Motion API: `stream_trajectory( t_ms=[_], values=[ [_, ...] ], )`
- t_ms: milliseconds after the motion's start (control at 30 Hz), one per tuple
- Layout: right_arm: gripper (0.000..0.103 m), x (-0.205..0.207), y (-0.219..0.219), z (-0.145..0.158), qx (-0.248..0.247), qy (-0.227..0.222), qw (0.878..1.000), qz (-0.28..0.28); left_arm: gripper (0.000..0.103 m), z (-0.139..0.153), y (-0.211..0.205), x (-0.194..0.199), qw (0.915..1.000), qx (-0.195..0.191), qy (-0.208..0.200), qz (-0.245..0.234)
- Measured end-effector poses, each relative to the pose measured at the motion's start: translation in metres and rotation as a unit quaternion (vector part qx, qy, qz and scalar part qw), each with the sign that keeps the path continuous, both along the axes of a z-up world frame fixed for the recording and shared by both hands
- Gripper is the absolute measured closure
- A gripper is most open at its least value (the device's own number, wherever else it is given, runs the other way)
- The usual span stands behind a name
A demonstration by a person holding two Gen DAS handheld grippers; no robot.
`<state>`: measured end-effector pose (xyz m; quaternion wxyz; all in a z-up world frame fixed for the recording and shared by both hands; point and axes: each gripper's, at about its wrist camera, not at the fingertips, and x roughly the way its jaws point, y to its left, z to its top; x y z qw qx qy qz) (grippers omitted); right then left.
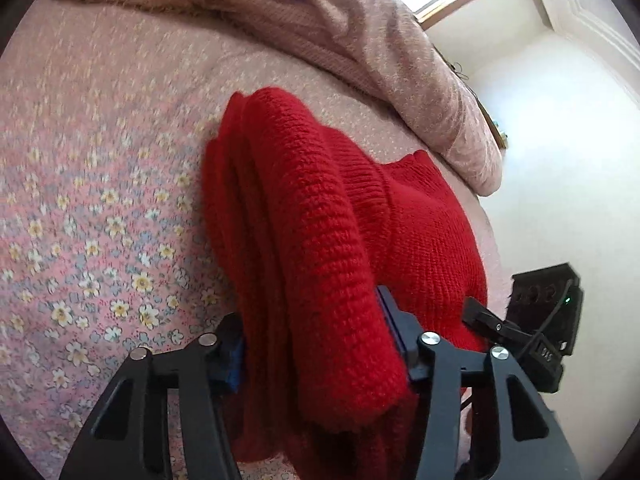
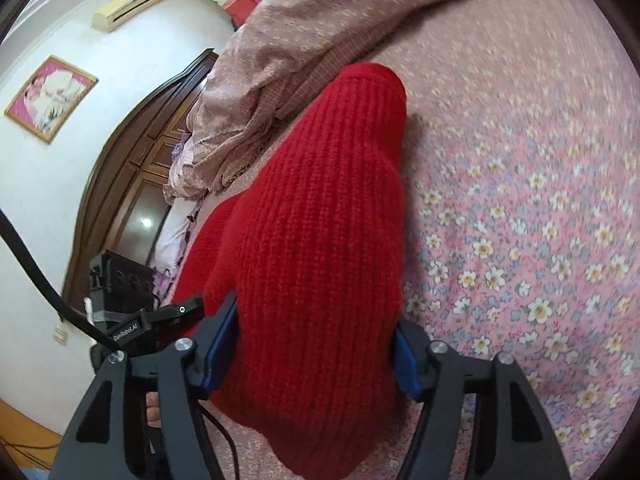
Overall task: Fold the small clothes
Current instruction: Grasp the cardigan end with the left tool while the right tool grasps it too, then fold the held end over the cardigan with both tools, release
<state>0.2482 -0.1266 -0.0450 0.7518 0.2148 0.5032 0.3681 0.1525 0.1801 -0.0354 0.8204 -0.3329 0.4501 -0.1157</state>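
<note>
A red knitted sweater (image 1: pixel 320 220) lies bunched in thick folds on a bed covered by a pink floral sheet (image 1: pixel 92 208), and both grippers hold it. In the left wrist view, the left gripper (image 1: pixel 316 344) has its blue-padded fingers pressed against either side of a rolled fold of the knit, so the jaws stand at a middling width, clamped on the sweater, with the cloth spilling down between and below them. In the right wrist view, the right gripper (image 2: pixel 316 348) likewise has a bulky ribbed fold of the sweater (image 2: pixel 320 240) filling the gap between its pads, the jaws set fairly wide around it and both pads touching the wool. Beyond the sweater a dusty-pink quilt (image 1: pixel 340 32) is heaped along the far side of the bed. The right gripper's black body (image 1: pixel 532 312) shows just beside the sweater's edge in the left view.
</note>
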Motion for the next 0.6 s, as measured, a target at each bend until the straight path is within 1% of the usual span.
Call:
stream_trajectory(
  t_ms=[100,233,367,433,533,600],
  values=[
    [0.038,0.0,0.005,0.011,-0.012,-0.018,1.0,0.003,0.059,0.014,-0.01,0.004,0.9998,0.012,-0.016,0.001],
    [0.04,0.008,0.0,0.03,-0.022,-0.047,0.999,-0.002,0.059,0.037,-0.03,0.022,0.9993,0.012,-0.036,0.001],
    [0.04,0.018,-0.022,0.051,-0.022,-0.074,0.997,-0.022,0.059,0.055,-0.058,0.041,0.9972,0.021,-0.071,-0.006],
    [0.04,0.025,-0.034,0.06,-0.024,-0.087,0.995,-0.032,0.059,0.061,-0.07,0.048,0.9956,0.033,-0.087,-0.012],
    [0.04,0.038,-0.05,0.07,-0.035,-0.101,0.993,-0.046,0.059,0.064,-0.085,0.067,0.994,0.043,-0.1,-0.016],
    [0.04,0.05,-0.063,0.076,-0.037,-0.115,0.991,-0.062,0.059,0.066,-0.096,0.083,0.9917,0.05,-0.115,-0.029]
  ],
)
